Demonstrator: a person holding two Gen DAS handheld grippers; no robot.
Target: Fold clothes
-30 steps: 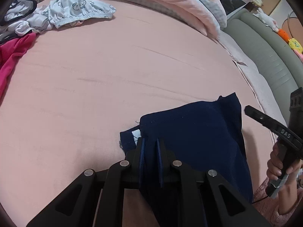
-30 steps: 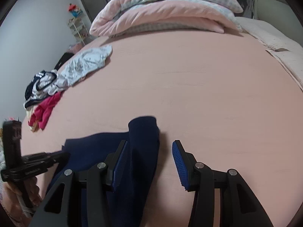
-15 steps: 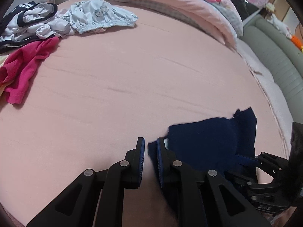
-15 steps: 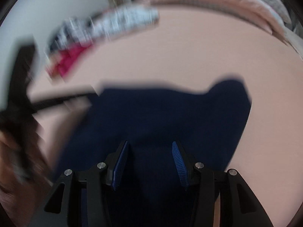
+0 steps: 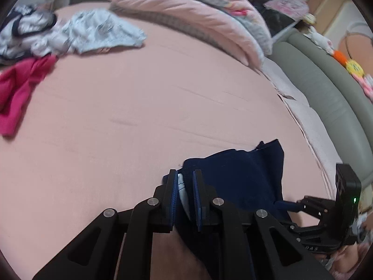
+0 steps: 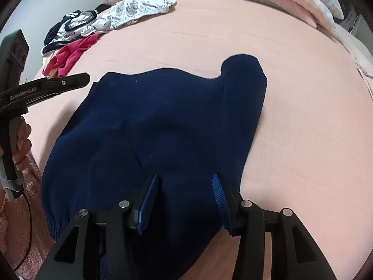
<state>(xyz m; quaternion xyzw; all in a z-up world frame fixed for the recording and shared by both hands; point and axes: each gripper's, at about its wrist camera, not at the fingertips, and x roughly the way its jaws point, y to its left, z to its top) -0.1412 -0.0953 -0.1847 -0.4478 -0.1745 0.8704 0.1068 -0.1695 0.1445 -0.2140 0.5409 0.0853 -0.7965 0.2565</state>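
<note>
A navy blue garment [image 6: 163,126] lies on the pink bed sheet [image 6: 303,116] near the front edge, one sleeve folded in along its right side. My left gripper [image 5: 185,179] is shut on the garment's left edge [image 5: 233,177], with a white label between its blue pads. In the right wrist view the left gripper [image 6: 77,80] shows at the garment's left corner. My right gripper [image 6: 185,182] is open, its jaws wide apart just above the garment's near part. It also shows at the right in the left wrist view [image 5: 289,206].
A pile of loose clothes lies at the far left of the bed: a pink one [image 6: 74,51], a white patterned one [image 6: 139,7] and a dark-and-white one [image 6: 70,25]. A folded pink quilt [image 5: 198,16] lies at the back. A grey padded bed frame [image 5: 326,88] runs along the right.
The right gripper has swung from beside the folded sleeve to over the garment's near part, still open. The left gripper has stayed shut on the garment's edge and shifted with it.
</note>
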